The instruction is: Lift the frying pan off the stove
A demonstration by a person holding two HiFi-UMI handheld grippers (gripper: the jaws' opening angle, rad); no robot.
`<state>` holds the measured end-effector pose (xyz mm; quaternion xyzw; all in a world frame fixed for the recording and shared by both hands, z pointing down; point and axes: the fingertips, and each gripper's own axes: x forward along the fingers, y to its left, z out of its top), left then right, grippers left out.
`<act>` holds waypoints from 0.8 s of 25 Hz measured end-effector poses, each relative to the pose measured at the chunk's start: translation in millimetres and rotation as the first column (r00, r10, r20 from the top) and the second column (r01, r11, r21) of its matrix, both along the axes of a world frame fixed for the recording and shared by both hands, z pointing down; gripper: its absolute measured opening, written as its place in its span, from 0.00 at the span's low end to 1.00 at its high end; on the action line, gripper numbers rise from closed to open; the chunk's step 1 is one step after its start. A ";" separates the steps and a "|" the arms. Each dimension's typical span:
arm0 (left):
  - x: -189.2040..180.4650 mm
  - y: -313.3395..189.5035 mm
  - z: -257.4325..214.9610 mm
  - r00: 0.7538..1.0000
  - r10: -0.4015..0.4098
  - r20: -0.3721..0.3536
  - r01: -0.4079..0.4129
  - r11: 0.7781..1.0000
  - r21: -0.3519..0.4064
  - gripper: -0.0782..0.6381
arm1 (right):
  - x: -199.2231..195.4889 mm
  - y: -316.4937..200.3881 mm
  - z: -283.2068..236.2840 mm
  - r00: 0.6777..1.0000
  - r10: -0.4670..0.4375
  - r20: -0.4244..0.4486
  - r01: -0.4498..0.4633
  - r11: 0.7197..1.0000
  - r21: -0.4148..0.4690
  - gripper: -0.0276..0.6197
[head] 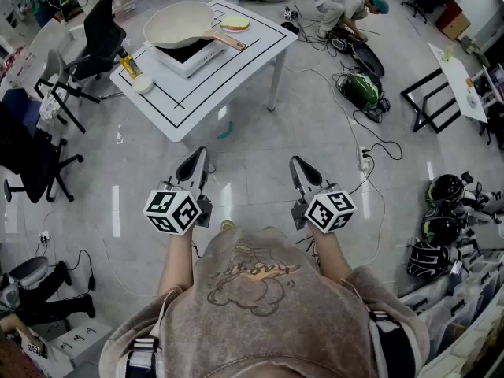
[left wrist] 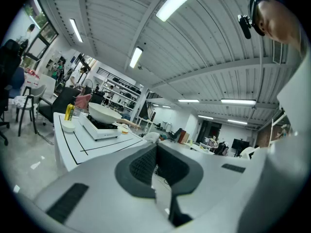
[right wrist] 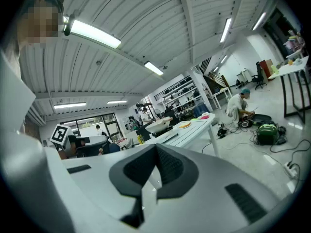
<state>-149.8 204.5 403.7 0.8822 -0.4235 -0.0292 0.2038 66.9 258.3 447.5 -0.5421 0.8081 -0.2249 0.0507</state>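
the frying pan (head: 178, 24) is being carried by the stove (head: 191, 57) on the white table (head: 260, 44), well apart from both grippers. the left gripper (head: 195, 160) and right gripper (head: 302, 168) are being held over the floor (head: 252, 132), jaws pressed together on nothing.

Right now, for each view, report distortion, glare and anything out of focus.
Head view: evenly lit, sharp, mild wide-angle bending, light streaks on the glossy floor. Left gripper view: strong fisheye, dark corners, ceiling light blown out, frying pan sharp. Right gripper view: same fisheye, dark corners, mosaic patch top left.
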 end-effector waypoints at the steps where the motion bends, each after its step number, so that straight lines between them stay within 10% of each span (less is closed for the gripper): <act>1: -0.8 -0.7 0.2 1.000 0.001 0.002 -0.001 1.000 -0.002 0.12 | -1.1 -0.3 -0.3 1.000 0.002 0.000 -0.002 1.000 0.001 0.04; 20: -26.5 -37.7 20.0 0.992 0.111 0.058 -0.110 0.994 -0.014 0.12 | -40.8 -15.1 16.7 0.994 0.092 0.060 -0.091 0.996 -0.019 0.03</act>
